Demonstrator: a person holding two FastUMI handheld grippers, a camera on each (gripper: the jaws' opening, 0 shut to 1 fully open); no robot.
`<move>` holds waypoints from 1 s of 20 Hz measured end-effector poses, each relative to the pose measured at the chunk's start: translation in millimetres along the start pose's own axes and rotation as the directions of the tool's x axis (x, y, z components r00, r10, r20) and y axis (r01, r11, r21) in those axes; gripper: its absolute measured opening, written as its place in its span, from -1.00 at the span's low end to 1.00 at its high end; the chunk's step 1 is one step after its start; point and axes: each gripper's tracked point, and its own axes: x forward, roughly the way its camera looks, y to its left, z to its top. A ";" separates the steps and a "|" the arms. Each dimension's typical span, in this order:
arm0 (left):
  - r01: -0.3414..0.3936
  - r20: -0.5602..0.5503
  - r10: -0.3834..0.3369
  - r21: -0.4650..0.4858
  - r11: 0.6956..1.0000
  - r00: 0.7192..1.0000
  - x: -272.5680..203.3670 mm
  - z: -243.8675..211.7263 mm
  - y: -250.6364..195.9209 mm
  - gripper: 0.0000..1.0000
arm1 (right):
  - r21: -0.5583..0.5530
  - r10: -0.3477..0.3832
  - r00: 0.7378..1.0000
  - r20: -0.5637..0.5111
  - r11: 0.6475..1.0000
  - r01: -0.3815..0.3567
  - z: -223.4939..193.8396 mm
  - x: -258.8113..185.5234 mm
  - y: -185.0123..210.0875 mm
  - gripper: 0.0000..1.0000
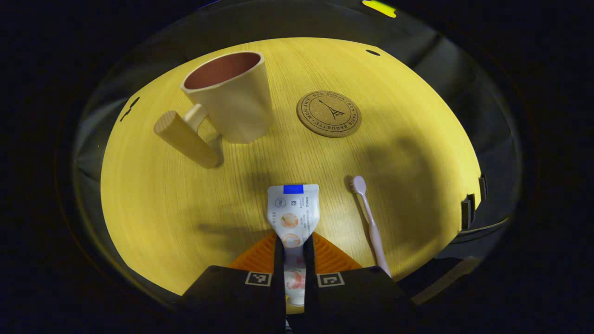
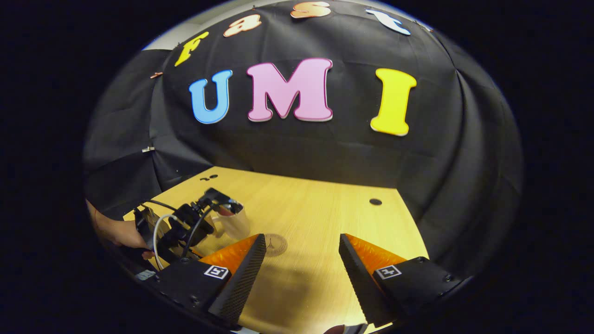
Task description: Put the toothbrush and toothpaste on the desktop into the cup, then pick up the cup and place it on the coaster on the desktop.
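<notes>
Left fingers pinch one toothpaste; right fingers apart; one cup

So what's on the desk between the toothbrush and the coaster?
Nothing: in the left gripper view, only bare desktop, partly shadowed, lies between the toothbrush and the coaster.

Recording booth, black cloth wall, wooden desktop
</notes>
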 end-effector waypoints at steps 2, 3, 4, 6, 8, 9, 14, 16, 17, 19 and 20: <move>0.055 0.042 -0.055 0.014 0.998 0.998 -9.0 -1.8 -1.1 -0.60 | 0.018 -0.019 0.997 -0.074 1.000 0.020 -20.6 -0.8 14.2 0.94; 0.078 0.062 -0.079 0.030 0.997 0.995 -16.1 -2.5 -0.2 -0.60 | 0.018 -0.031 0.993 -0.111 0.999 0.033 -31.3 -1.1 21.0 0.95; 0.099 0.087 -0.103 0.049 0.994 0.991 -24.7 -2.4 1.9 -0.60 | 0.015 -0.042 0.988 -0.149 0.999 0.045 -40.3 -2.8 26.8 0.94; 0.137 0.140 -0.148 0.084 0.987 0.979 -39.8 0.9 6.9 -0.61 | 0.024 -0.066 0.978 -0.199 0.997 0.073 -53.5 -5.8 35.7 0.94; 0.178 0.200 -0.195 0.102 0.979 0.960 -50.6 8.2 9.4 -0.61 | 0.033 -0.086 0.964 -0.250 0.995 0.097 -68.7 -6.9 48.0 0.94; 0.200 0.232 -0.220 0.107 0.974 0.947 -58.7 13.9 11.0 -0.61 | 0.032 -0.093 0.956 -0.278 0.994 0.106 -77.3 -4.6 53.5 0.95; 0.285 0.387 -0.314 0.133 0.949 0.867 -131.7 45.1 28.2 -0.64 | 0.037 -0.112 0.908 -0.403 0.990 0.138 -118.5 10.0 80.7 0.96; 0.306 0.450 -0.340 0.149 0.940 0.826 -159.1 66.7 36.7 -0.63 | 0.056 -0.108 0.883 -0.458 0.987 0.149 -137.0 14.1 92.1 0.94; 0.313 0.483 -0.350 0.159 0.936 0.803 -172.3 78.6 39.1 -0.63 | 0.066 -0.111 0.864 -0.490 0.984 0.164 -146.8 14.9 96.0 0.94; 0.322 0.544 -0.367 0.180 0.929 0.755 -196.2 103.4 42.1 -0.64 | 0.086 -0.109 0.834 -0.541 0.979 0.184 -164.1 17.7 104.1 0.87; 0.322 0.572 -0.375 0.197 0.926 0.729 -203.2 112.5 44.9 -0.64 | 0.089 -0.114 0.822 -0.557 0.977 0.196 -169.2 17.8 105.5 0.87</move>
